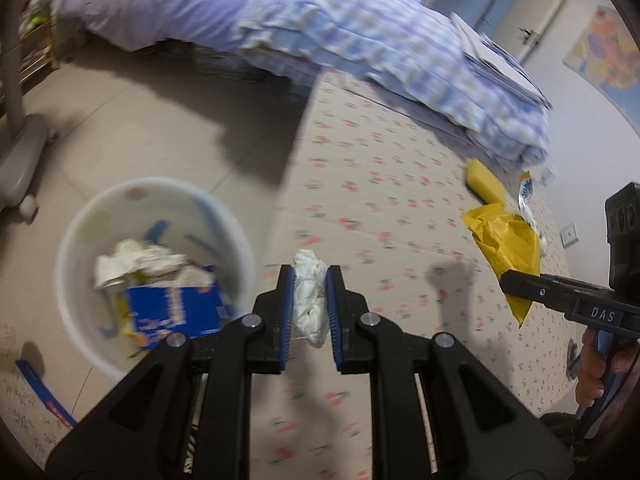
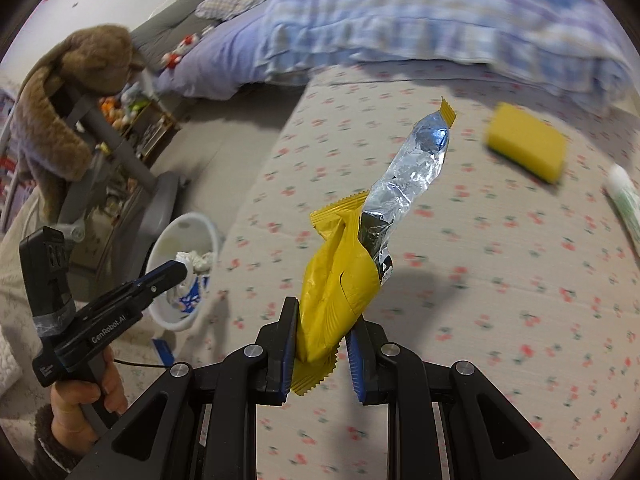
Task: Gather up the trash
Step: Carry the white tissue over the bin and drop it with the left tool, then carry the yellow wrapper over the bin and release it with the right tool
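Gripping a crumpled white tissue (image 1: pixel 310 296) between blue pads, left gripper (image 1: pixel 310 300) clenched on the wad, hanging over the cherry-print mattress cover (image 1: pixel 380 184) just beside the white trash bin (image 1: pixel 80 304). Holding more white tissue and a blue carton (image 1: pixel 176 312) inside that bin, standing on the tiled floor (image 1: pixel 132 120) close against the mattress edge. Lying flat on the floor beside the bin, a blue strip of cardboard (image 1: pixel 44 392).

Pinching a yellow snack wrapper (image 2: pixel 336 292) near its lower end, right gripper (image 2: pixel 324 348) clamped on the wrapper, silver foil lining poking up and away out of the torn top. Showing in the left wrist view too, at the right edge, the same yellow wrapper gripped from the side. Wrapped around the left tool's handle in the right wrist view, a hand (image 2: pixel 80 404) in a dark fuzzy cuff.

Resting farther off on the mattress cover, well apart from both grippers, a yellow sponge (image 2: pixel 524 146), and near the right edge a white-and-green tube (image 2: pixel 624 208), blurred. Piled behind, a blue checked quilt (image 1: pixel 360 40). Draped over a grey stand at upper left, a brown plush toy (image 2: pixel 72 92).
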The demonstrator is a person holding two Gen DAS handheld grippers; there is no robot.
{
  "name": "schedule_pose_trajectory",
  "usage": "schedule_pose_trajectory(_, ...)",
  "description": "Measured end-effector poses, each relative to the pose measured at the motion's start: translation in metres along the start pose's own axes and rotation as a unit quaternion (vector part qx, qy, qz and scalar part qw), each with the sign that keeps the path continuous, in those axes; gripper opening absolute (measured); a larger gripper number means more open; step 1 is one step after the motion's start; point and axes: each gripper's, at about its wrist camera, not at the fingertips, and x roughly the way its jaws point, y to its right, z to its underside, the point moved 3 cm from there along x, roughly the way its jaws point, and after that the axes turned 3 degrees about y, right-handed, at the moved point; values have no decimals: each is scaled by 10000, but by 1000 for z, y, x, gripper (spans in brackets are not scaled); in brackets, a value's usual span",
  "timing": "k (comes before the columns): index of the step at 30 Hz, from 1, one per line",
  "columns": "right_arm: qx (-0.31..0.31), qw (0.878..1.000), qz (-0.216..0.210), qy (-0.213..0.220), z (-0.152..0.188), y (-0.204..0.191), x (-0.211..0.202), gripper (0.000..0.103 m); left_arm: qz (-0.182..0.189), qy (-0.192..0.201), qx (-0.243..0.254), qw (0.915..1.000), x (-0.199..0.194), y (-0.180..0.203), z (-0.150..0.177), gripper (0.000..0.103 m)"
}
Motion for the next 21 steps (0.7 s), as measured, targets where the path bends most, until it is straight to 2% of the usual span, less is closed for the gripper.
schedule_pose_trajectory(9, -435, 9988, -101, -191, 3, -57, 38, 23, -296, 92, -558, 9980, -20, -75, 3, 18)
schedule_pose_trajectory(21, -815, 9956, -333, -326, 4, -118, 76, 24, -472, 127, -890, 9948, -20, -118, -2, 19)
